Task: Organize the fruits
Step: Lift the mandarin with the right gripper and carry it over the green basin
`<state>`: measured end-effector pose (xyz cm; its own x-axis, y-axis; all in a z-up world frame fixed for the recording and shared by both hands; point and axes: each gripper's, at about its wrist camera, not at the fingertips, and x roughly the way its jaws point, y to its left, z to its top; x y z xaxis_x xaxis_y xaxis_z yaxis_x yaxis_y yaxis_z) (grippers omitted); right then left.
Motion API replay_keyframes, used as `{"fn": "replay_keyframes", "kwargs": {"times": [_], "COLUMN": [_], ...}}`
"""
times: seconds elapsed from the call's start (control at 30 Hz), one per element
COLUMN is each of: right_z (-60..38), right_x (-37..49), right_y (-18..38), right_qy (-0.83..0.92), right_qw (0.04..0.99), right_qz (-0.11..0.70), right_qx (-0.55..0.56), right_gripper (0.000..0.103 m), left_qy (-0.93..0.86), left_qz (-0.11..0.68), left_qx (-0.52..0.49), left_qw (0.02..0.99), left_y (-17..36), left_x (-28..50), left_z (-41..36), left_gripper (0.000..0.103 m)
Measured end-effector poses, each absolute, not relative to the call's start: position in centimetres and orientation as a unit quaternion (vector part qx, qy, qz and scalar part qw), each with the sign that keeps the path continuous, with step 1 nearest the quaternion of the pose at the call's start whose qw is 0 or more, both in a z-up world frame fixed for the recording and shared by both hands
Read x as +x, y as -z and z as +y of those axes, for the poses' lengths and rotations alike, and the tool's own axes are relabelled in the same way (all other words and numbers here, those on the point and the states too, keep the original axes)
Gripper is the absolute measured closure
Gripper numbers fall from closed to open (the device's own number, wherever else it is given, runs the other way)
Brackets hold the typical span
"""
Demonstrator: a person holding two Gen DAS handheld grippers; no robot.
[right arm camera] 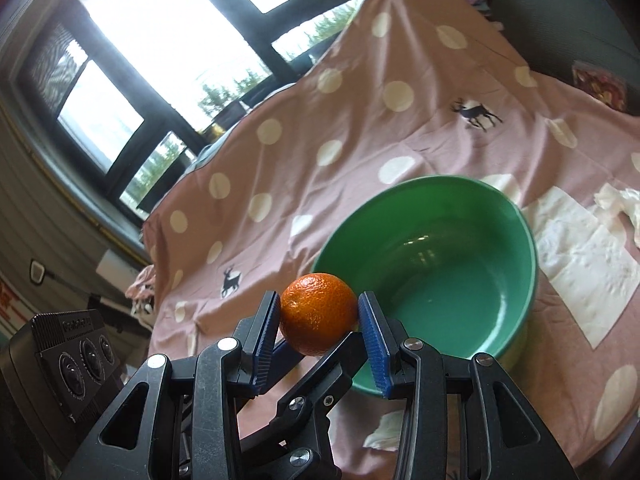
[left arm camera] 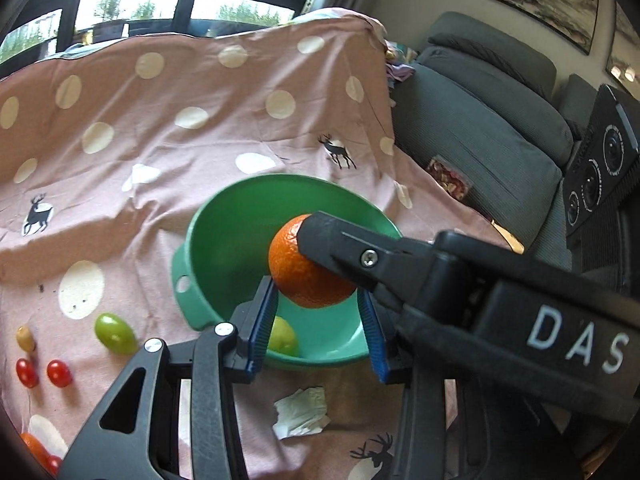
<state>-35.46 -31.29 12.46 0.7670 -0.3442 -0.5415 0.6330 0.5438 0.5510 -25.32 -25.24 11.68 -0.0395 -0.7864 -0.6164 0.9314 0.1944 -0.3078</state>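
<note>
Step in hand, as I read it: carrying the orange (right arm camera: 318,314) to the green bowl (right arm camera: 432,179).

- Right claw (right arm camera: 320,298): closed on the orange, blue pads pressing its two sides. Orange is in the air at the bowl's 8 o'clock rim in the right wrist view, not yet over the hollow.
- Left claw (left arm camera: 315,287): tips sit at the orange's lower edge from underneath. The right claw's finger covers part of the contact, so I can't tell whether it pinches or only supports.

Doing it well:
- Bring the orange over the middle of the bowl before you loosen anything. It is round and will roll off the rim.
- Go low, then release. One small green fruit (left arm camera: 282,336) already lies in the bowl at 6 o'clock; don't drop onto it.
- Take the left claw clear first so the two don't foul each other.

Count, left wrist view:
- Bowls: one.
- Oranges: one held; an orange shape (left arm camera: 34,446) at the frame's 7 o'clock edge may be a second.
- Green fruits: two, one in the bowl and one on the cloth (left arm camera: 115,333).
- Yellowish fruit (left arm camera: 25,338): one.
- Red tomatoes (left arm camera: 59,373): two side by side, plus a red bit at the edge.
- Crumpled tissue (left arm camera: 300,416): one.
</note>
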Motion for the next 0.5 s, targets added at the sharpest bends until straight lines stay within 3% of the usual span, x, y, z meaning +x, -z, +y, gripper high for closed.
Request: {"fn": "replay_keyframes", "kwargs": {"times": [0.5], "right_z": [-33.7], "right_x": [-36.9], "right_y": [-10.2], "right_qy": [0.321], "right_qw": [0.821], "right_qz": [0.207], "right_qx": [0.425], "right_gripper": [0.059], "left_qy": [0.637], "left_qz": [0.399], "left_qx": [0.124], "left_qw": [0.647], "left_y": [-9.3], "left_x": [-26.0], "left_z": [-28.2], "left_gripper": [0.062]}}
